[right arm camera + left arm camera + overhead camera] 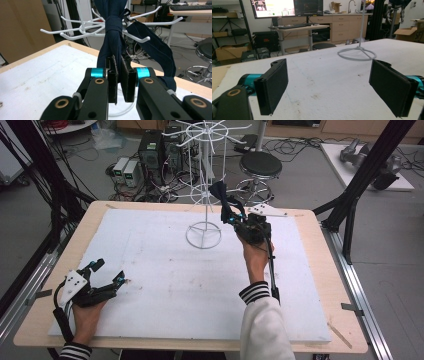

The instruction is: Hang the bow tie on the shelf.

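Navy tie (113, 37) hanging up at the white wire rack (204, 185), knotted around itself near the hooks, with a wider tail (155, 47) drooping off to one side past a hook tip. Being pinched at its lower part by the right gripper (119, 75), jaws drawn narrow with the dark cloth squeezed between the pads (113, 75). Showing in the high view as a dark strip (222, 200) rising from the right gripper (239, 218) toward the rack's lower tier, above the far middle of the white board (165, 285). Standing on that board, the rack's round wire base (203, 235), just beside the raised right hand (256, 251). Resting near the board's front left corner, the left gripper (111, 272), held low by the left hand (86, 317), jaws spread wide with nothing between them. Facing across the stained white surface in the left gripper view, the two black pads (274, 85) well apart, with the rack's ring base (357, 53) lying farther off between them. Sitting beyond the table's far edge, a black round stool (260, 165) and computer boxes (150, 147) among tangled cables on the floor.
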Motion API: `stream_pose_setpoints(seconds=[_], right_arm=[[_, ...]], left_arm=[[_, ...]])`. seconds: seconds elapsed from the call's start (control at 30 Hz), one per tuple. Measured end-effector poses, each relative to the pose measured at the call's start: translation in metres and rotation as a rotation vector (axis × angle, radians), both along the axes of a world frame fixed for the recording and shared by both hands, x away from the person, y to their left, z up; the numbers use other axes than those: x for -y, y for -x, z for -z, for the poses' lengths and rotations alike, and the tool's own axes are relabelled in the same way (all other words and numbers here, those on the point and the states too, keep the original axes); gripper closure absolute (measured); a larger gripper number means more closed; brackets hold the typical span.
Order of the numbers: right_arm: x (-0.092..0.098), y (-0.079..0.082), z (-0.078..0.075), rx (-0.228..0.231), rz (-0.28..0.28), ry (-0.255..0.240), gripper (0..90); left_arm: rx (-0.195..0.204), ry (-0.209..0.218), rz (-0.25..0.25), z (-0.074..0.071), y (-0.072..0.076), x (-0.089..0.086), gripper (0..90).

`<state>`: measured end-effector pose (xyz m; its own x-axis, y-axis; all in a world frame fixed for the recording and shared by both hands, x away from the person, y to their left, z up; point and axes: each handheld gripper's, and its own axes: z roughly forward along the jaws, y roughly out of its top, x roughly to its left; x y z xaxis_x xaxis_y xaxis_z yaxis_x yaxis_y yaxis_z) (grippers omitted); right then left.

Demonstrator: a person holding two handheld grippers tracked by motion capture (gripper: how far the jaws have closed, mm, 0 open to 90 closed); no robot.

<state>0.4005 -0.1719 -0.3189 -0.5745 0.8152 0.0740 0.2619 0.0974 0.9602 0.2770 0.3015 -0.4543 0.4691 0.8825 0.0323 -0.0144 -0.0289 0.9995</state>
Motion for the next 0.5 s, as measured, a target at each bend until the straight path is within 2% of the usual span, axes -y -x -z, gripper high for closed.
stream_pose_setpoints(seconds=[0.4,0.47,0.5], right_arm=[[-0.003,-0.005,0.007,-0.038,-0.013,0.019,84.2],[-0.002,-0.007,0.010,-0.063,-0.029,0.022,81.2],[-0.002,-0.008,0.011,-0.077,-0.040,0.019,75.9]], left_arm=[[-0.001,-0.002,0.001,0.000,0.000,0.000,16.1],[0.000,-0.002,0.001,0.000,0.000,0.000,16.1],[0.000,-0.002,0.001,0.000,0.000,0.000,16.1]])
